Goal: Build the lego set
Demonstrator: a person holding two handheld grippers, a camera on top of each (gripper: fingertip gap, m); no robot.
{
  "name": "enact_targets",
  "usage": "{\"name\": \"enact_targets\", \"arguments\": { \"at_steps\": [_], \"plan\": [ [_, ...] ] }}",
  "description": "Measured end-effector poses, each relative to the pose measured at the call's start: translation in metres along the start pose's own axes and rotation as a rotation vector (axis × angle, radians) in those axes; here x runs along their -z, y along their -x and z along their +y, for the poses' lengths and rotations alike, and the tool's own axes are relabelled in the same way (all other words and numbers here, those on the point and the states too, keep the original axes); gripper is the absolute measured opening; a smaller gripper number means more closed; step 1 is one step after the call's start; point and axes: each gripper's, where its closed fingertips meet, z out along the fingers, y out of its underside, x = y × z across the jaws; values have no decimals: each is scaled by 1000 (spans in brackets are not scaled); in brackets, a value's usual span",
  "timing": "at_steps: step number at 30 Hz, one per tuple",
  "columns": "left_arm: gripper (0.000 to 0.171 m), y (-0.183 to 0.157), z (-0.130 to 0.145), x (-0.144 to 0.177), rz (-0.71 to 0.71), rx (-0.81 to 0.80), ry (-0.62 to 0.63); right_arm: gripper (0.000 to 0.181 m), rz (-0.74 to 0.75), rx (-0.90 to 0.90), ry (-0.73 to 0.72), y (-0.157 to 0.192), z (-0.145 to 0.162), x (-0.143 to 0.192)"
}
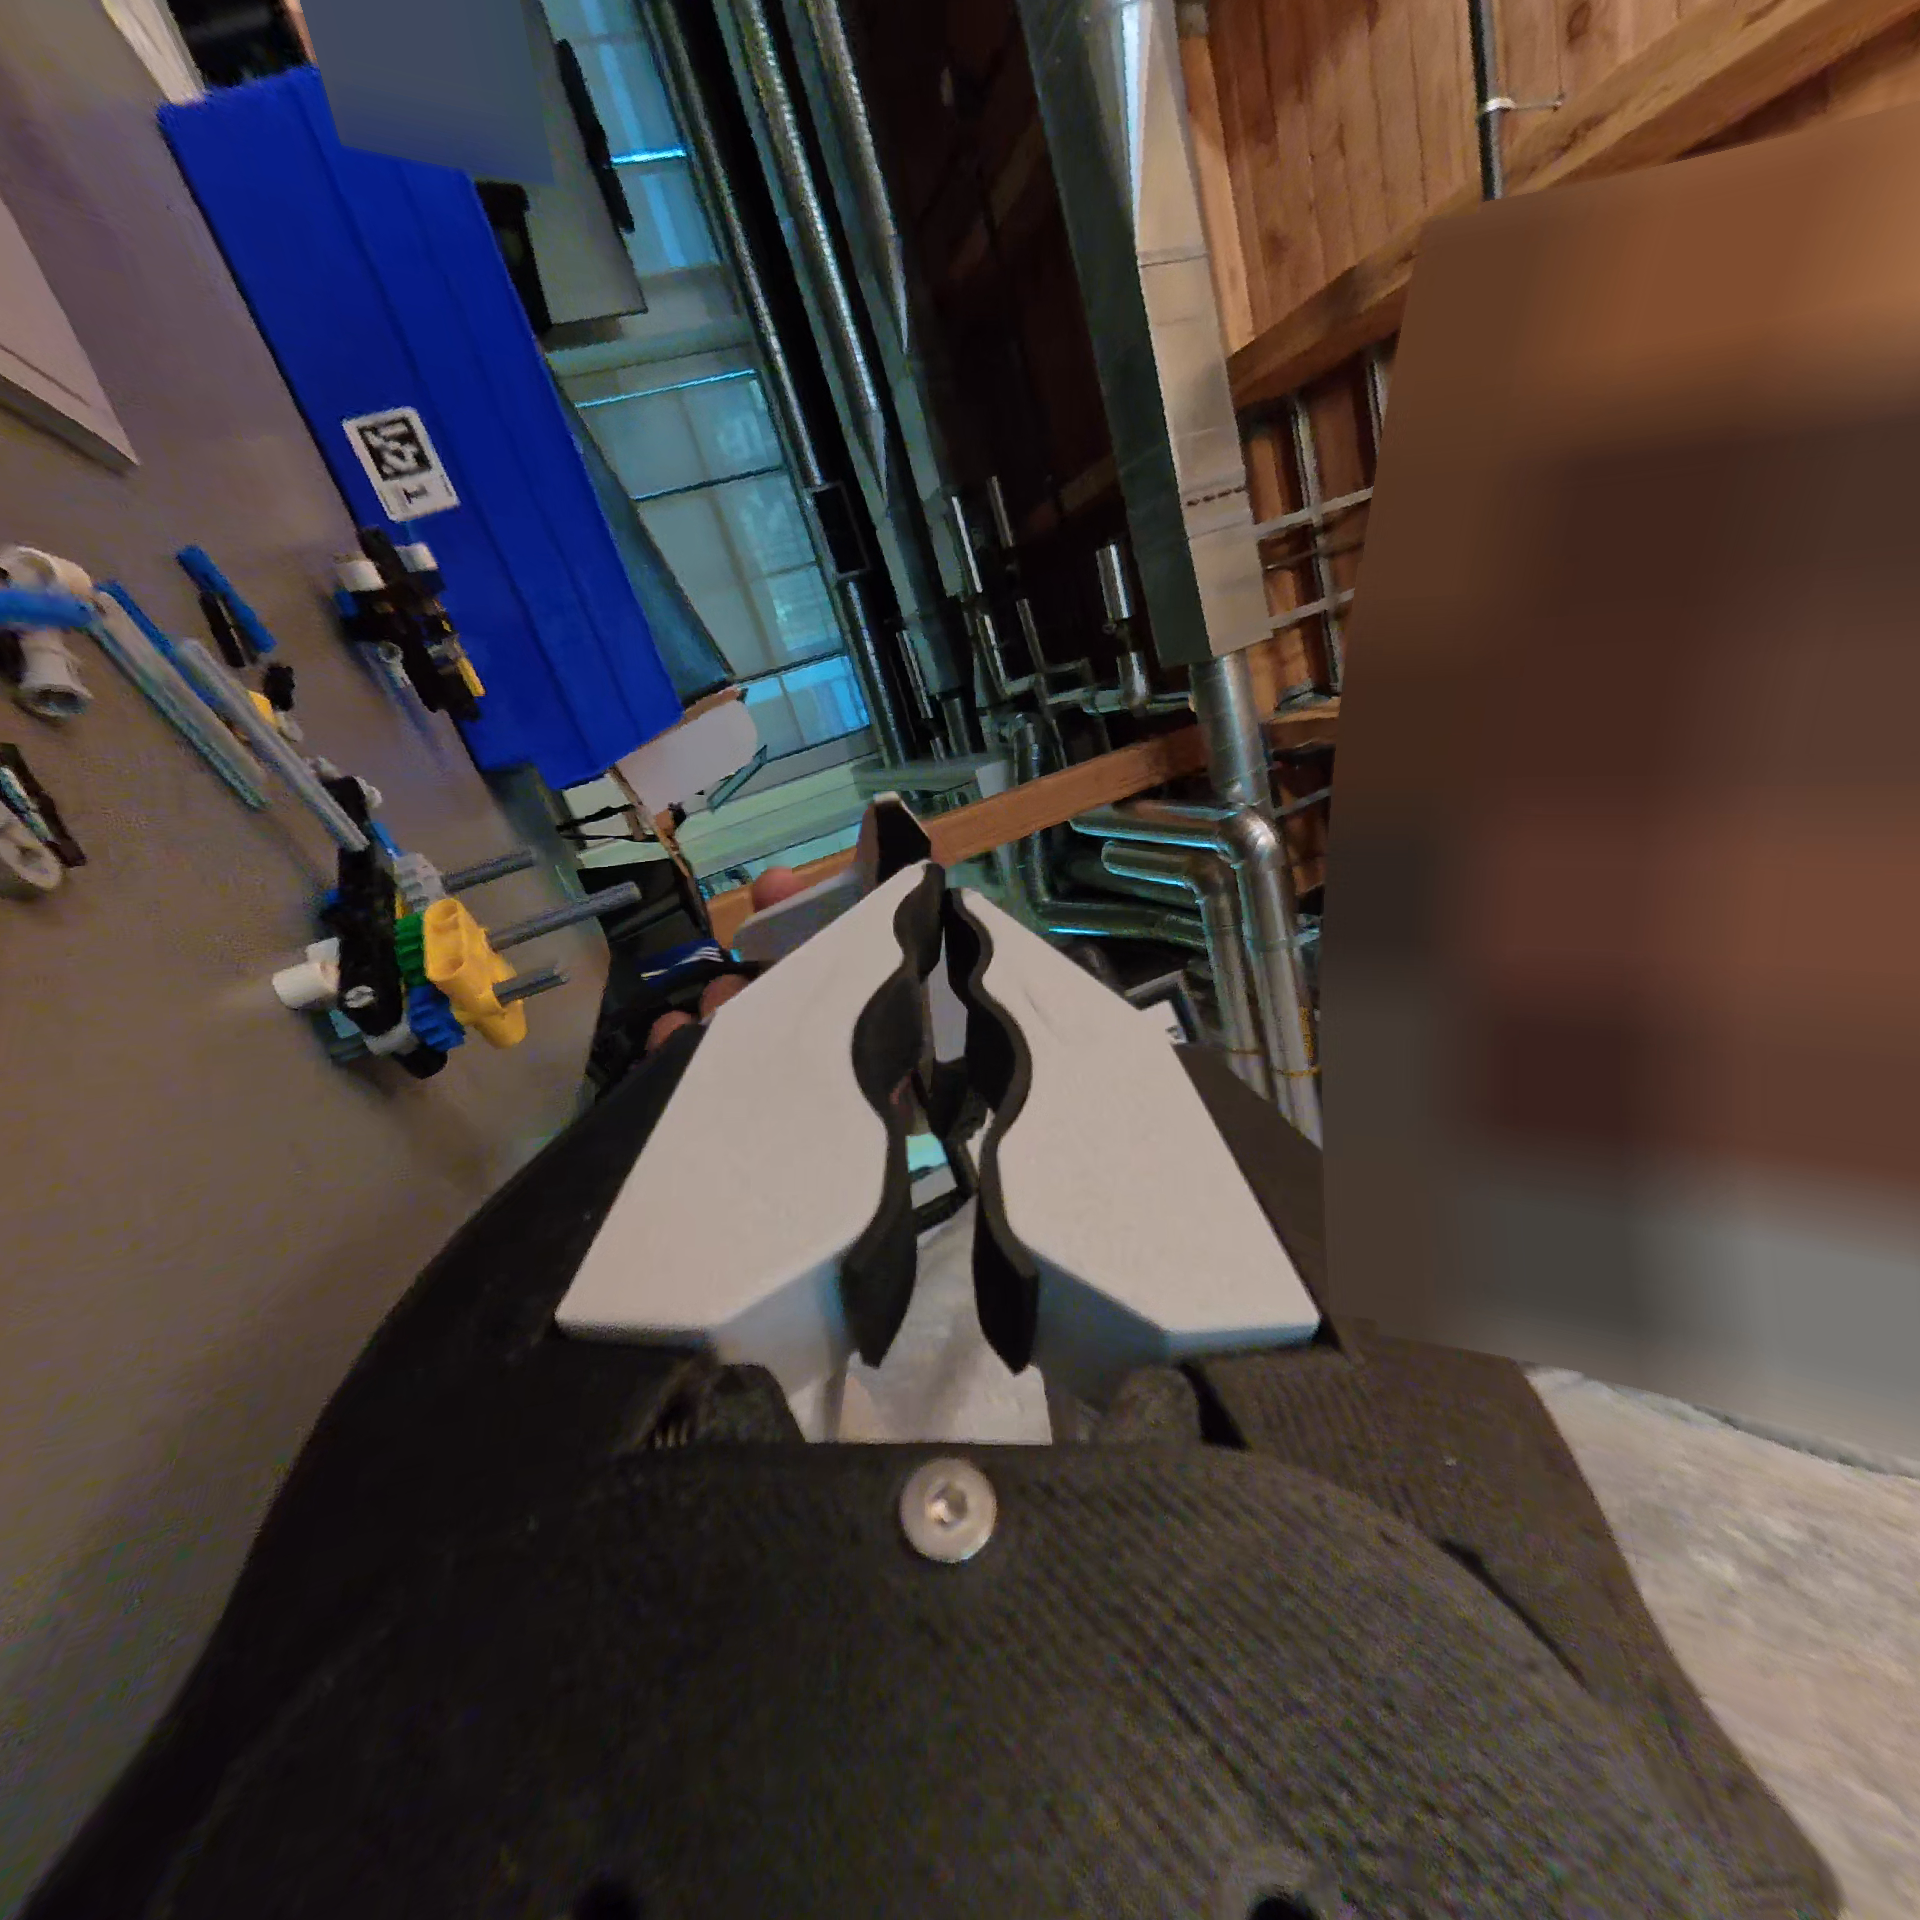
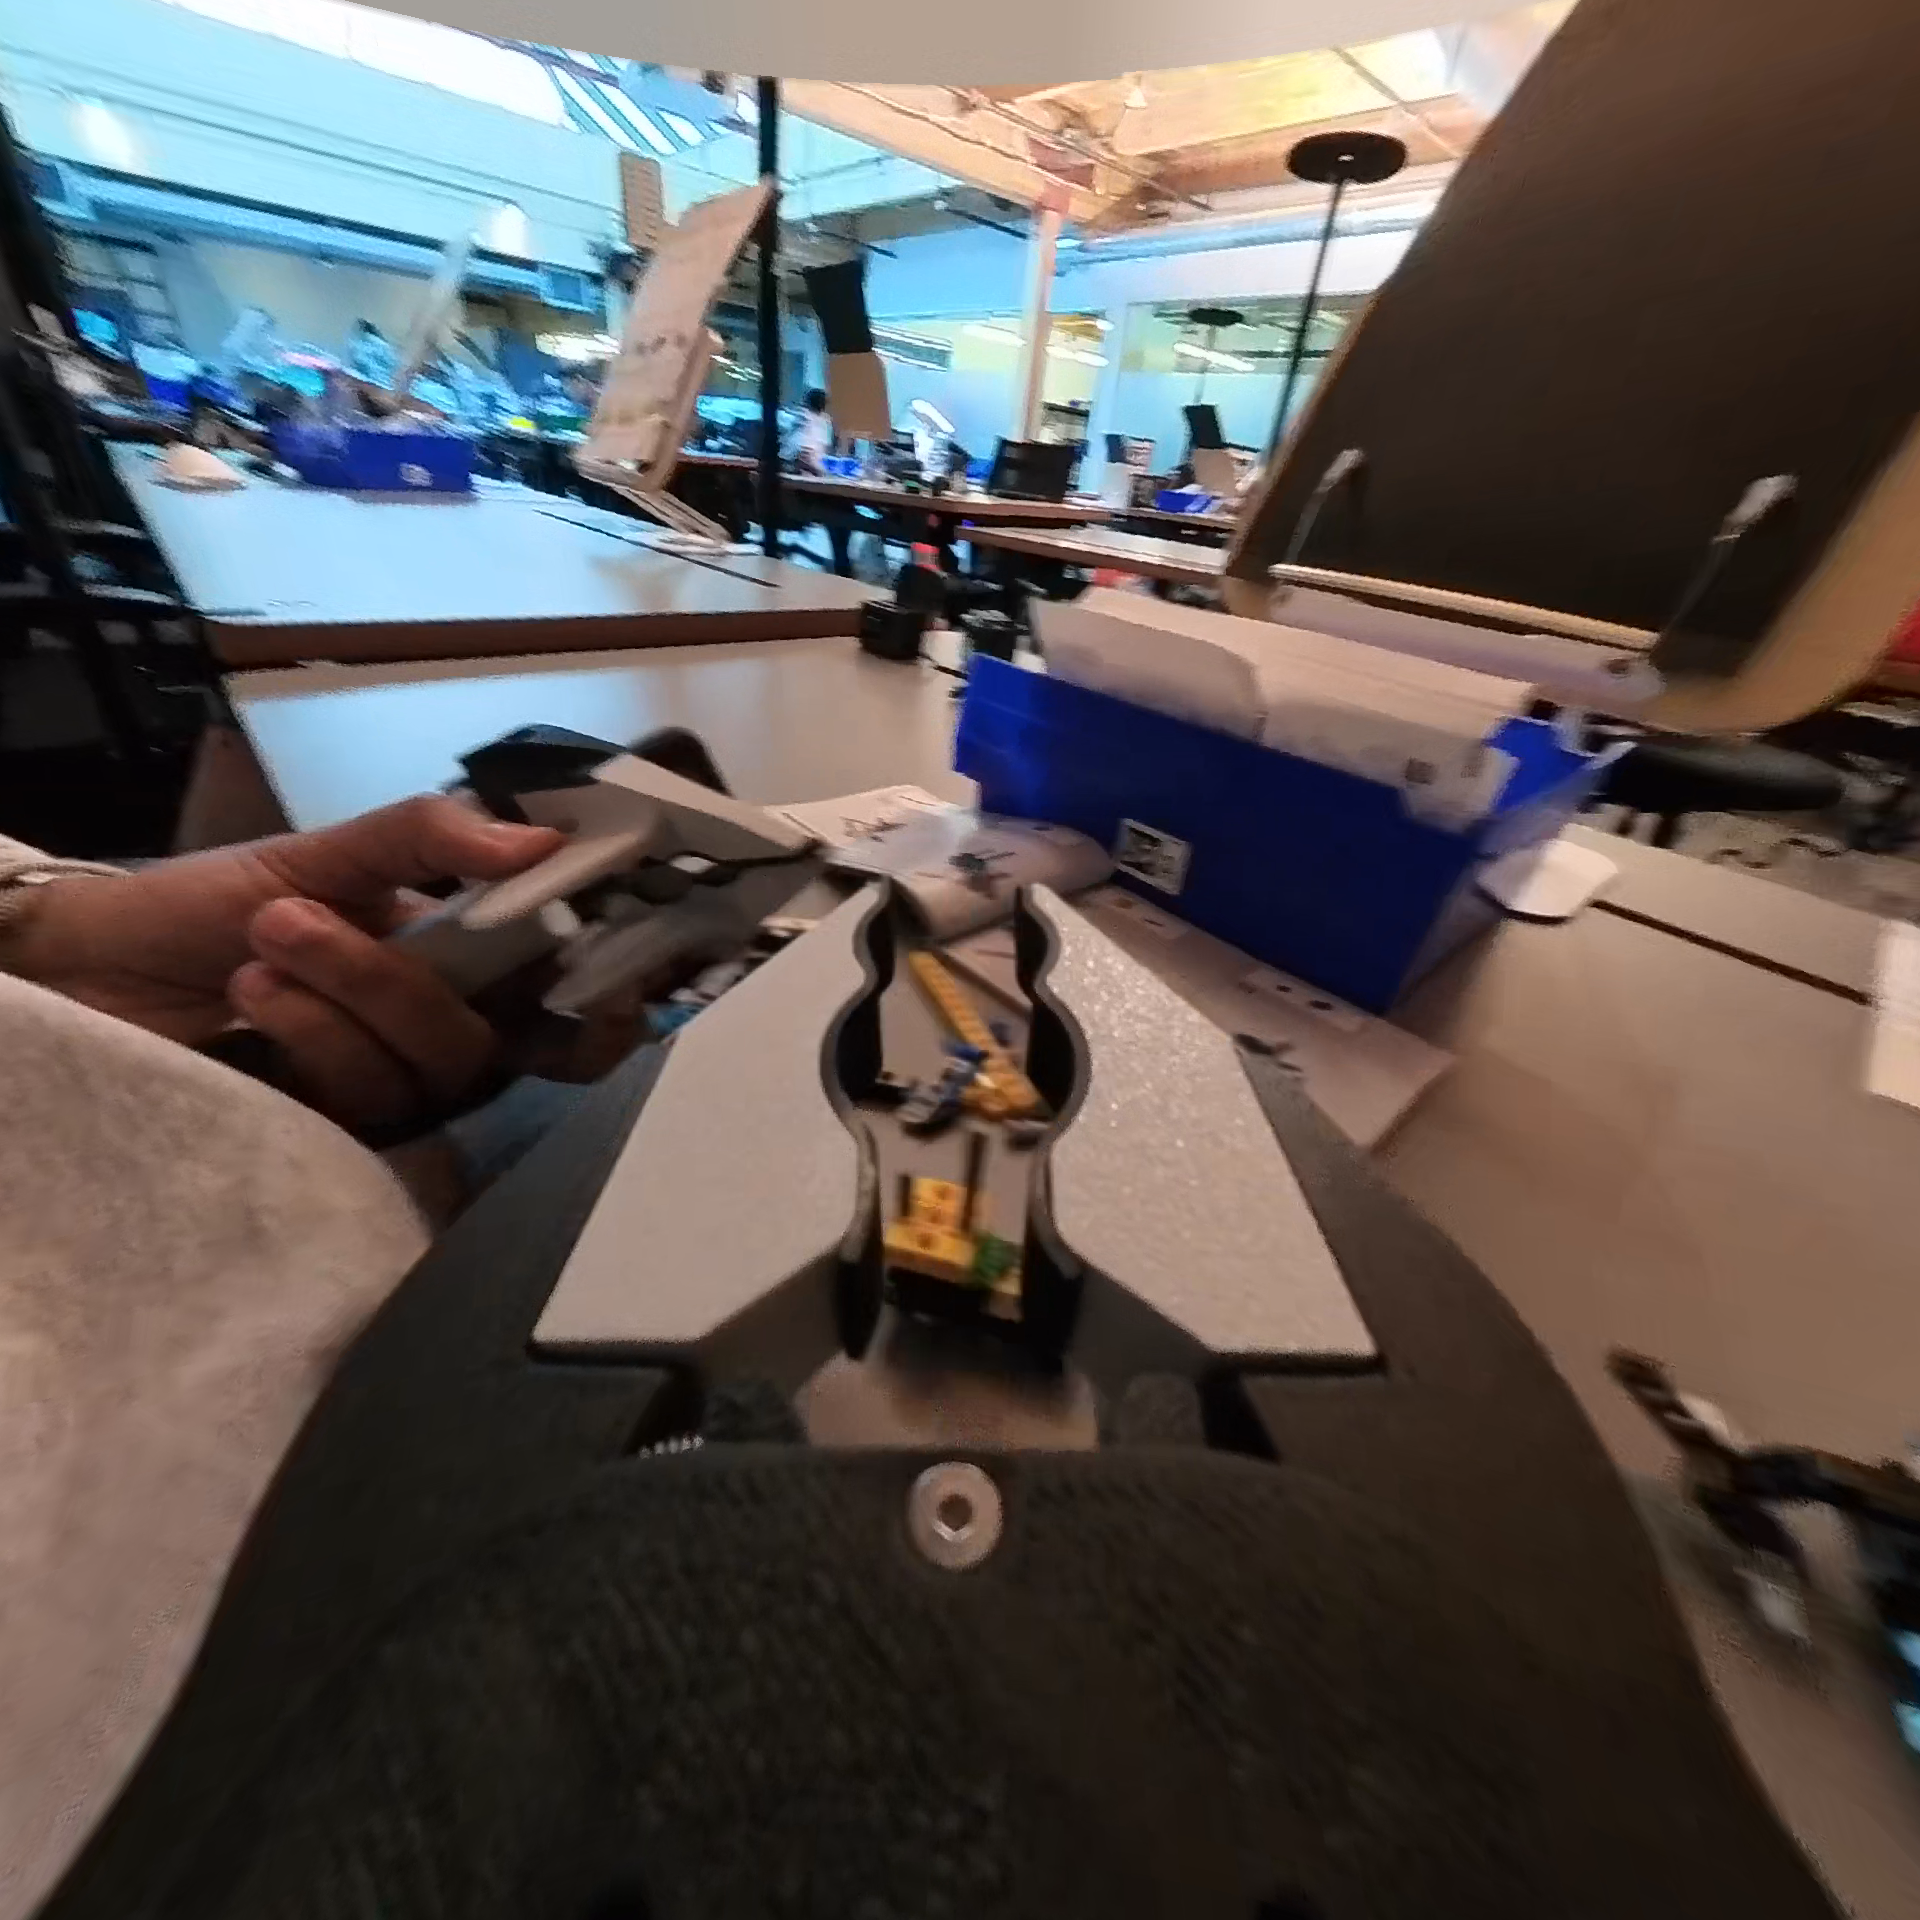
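Note:
In the left wrist view my left gripper [image 1: 938,883] is shut with nothing between its pads, raised and tilted away from the table. A part-built lego assembly [image 1: 421,966] of yellow, green, blue and black parts on grey axles lies on the grey table [image 1: 208,1195] to its left. My right gripper [image 2: 961,916] is open and hovers over yellow lego beams [image 2: 971,1039] and a yellow and green block [image 2: 935,1226], which show through the gap. A hand holds the left gripper [image 2: 665,842] to the left of it.
A blue bin [image 1: 416,395] stands behind the loose parts; it also shows in the right wrist view [image 2: 1247,821]. Long blue and grey axles [image 1: 187,707] and a small black lego cluster [image 1: 410,623] lie near it. A paper instruction sheet [image 2: 894,831] lies ahead. Blurred dark parts [image 2: 1745,1486] lie at right. Across from one pair of fingers to the other is roughly 5 centimetres.

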Motion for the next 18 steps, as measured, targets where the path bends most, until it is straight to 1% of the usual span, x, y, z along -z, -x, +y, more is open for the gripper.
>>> {"name": "enact_targets", "arguments": {
  "at_steps": [3, 4, 6, 9, 13, 16, 18],
  "plan": [
    [0, 4, -5, 5, -73, -85, 6, 19, 150, 63, 18, -42, -5, 20],
    [0, 7, -7, 7, -117, -127, 12, 18, 187, 53, 9, -55, -8, 28],
    [0, 10, -14, 12, -203, -235, 24, 20, 214, -13, -24, -70, -11, 39],
    [0, 17, -26, 18, -368, -429, 66, 21, 195, -138, -62, -77, -9, 42],
    [11, 36, -52, 35, -656, -652, 155, 22, 180, -184, -38, -79, 1, 39],
    [14, 46, -78, 46, -825, -758, 189, 21, 170, -202, -39, -78, 3, 37],
    [14, 61, -88, 53, -929, -786, 268, 21, 165, -213, -33, -78, 5, 37]
  ]
}}
